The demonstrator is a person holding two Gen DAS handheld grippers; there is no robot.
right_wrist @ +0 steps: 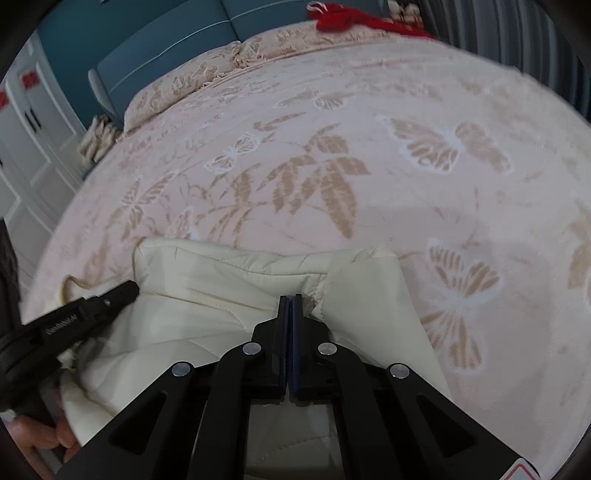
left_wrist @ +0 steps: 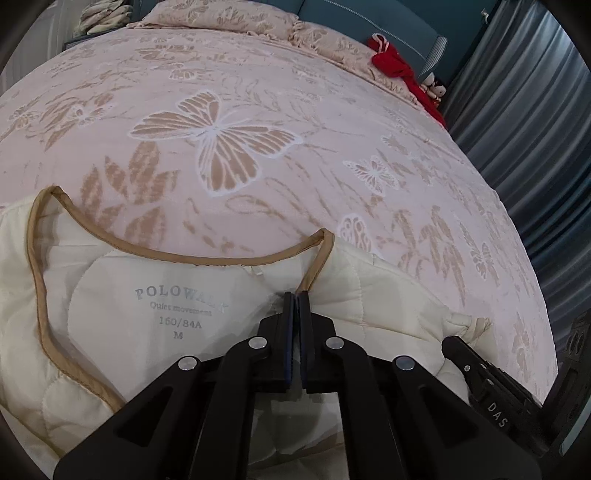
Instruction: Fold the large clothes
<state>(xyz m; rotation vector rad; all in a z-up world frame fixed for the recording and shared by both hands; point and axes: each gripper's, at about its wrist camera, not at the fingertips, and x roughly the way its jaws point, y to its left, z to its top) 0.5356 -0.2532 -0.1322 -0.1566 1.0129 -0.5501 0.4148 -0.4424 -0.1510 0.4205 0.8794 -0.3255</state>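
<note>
A cream quilted jacket [left_wrist: 122, 314] with tan piping along its collar lies at the near edge of the bed, its inner label showing. My left gripper [left_wrist: 295, 295] is shut on the jacket beside the collar's right end. In the right wrist view the same jacket [right_wrist: 236, 280] is bunched, and my right gripper [right_wrist: 291, 297] is shut on a gathered fold of it. The right gripper's body [left_wrist: 491, 384] shows low on the right in the left wrist view. The left gripper's body [right_wrist: 74, 314] comes in from the left in the right wrist view, with a hand [right_wrist: 40, 435] under it.
A pink bedspread [left_wrist: 240, 147] with tan butterflies and leaves covers the bed. Matching pillows [left_wrist: 221, 18] lie at the blue headboard [right_wrist: 166, 40]. A red garment [left_wrist: 402, 74] sits at the far right corner. Grey curtains [left_wrist: 535, 129] hang right; white cabinets [right_wrist: 26, 122] stand left.
</note>
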